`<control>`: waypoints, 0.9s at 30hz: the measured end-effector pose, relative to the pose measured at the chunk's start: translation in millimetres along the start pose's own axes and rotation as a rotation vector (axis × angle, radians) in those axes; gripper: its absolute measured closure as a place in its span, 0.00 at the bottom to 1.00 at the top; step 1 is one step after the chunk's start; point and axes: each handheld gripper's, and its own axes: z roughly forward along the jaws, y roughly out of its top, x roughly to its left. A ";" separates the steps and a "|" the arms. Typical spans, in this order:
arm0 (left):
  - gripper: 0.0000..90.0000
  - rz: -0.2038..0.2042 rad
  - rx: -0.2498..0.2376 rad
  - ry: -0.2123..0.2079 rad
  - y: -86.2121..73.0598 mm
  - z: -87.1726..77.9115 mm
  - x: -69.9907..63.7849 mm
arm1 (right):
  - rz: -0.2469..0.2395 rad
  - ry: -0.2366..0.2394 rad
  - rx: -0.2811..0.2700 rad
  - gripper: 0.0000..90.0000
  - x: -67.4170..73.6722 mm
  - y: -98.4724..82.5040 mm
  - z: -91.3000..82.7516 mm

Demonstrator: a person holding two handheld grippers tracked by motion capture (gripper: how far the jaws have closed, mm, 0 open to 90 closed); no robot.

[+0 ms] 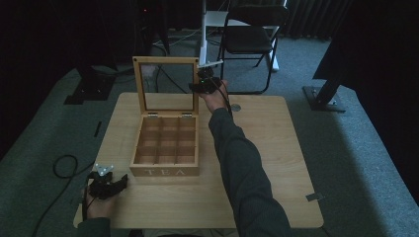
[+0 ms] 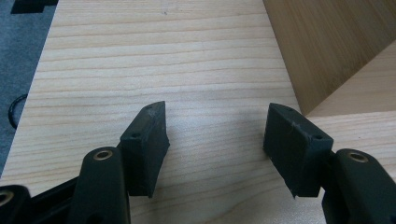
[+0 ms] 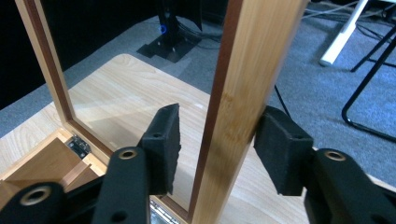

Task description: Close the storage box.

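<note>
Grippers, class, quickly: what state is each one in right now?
Left gripper: open, holding nothing, over the table.
Right gripper: fingers around the tea box lid's frame; one touches, not clamped.

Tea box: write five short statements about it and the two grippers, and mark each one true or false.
1. The lid of the tea box stands upright. True.
2. The compartments hold tea bags. False: all that show are empty.
3. The right gripper has the lid's side frame between its jaws. True: the right jaw touches the wood, while a gap shows on the left jaw's side.
4. The left gripper grips the box's front corner. False: its jaws are open with nothing between them, over the table beside the box.
5. The lid is solid wood. False: it has a clear pane in a wooden frame.
</note>
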 end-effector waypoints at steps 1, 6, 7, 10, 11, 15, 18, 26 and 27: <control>0.44 0.000 0.000 0.000 0.0 0.0 -0.1 | -0.002 0.002 -0.004 0.59 -0.3 -0.1 -1.2; 0.44 -0.004 0.001 0.003 0.9 0.9 -0.6 | -0.019 -0.003 -0.037 0.62 4.8 -4.0 -11.5; 0.44 -0.003 0.001 0.003 1.1 1.1 -0.7 | -0.027 -0.002 -0.044 0.62 5.9 -5.5 -13.6; 0.43 -0.002 0.002 0.004 1.4 1.3 -0.8 | -0.045 -0.011 -0.057 0.63 10.0 -9.0 -18.2; 0.43 0.000 0.006 0.003 1.9 1.5 -0.8 | -0.058 -0.017 -0.060 0.63 12.8 -10.6 -20.5; 0.43 -0.001 0.007 0.003 2.6 2.1 -1.2 | -0.080 -0.020 -0.093 0.63 22.3 -19.9 -32.7; 0.43 -0.001 0.007 0.003 2.8 2.2 -1.3 | -0.079 -0.014 -0.131 0.64 27.8 -26.8 -40.5; 0.43 -0.003 0.009 0.004 2.9 2.0 -1.5 | -0.094 -0.003 -0.148 0.64 40.3 -33.5 -53.5; 0.43 -0.003 0.009 0.005 2.9 2.0 -1.6 | -0.091 0.001 -0.151 0.63 40.7 -34.8 -54.4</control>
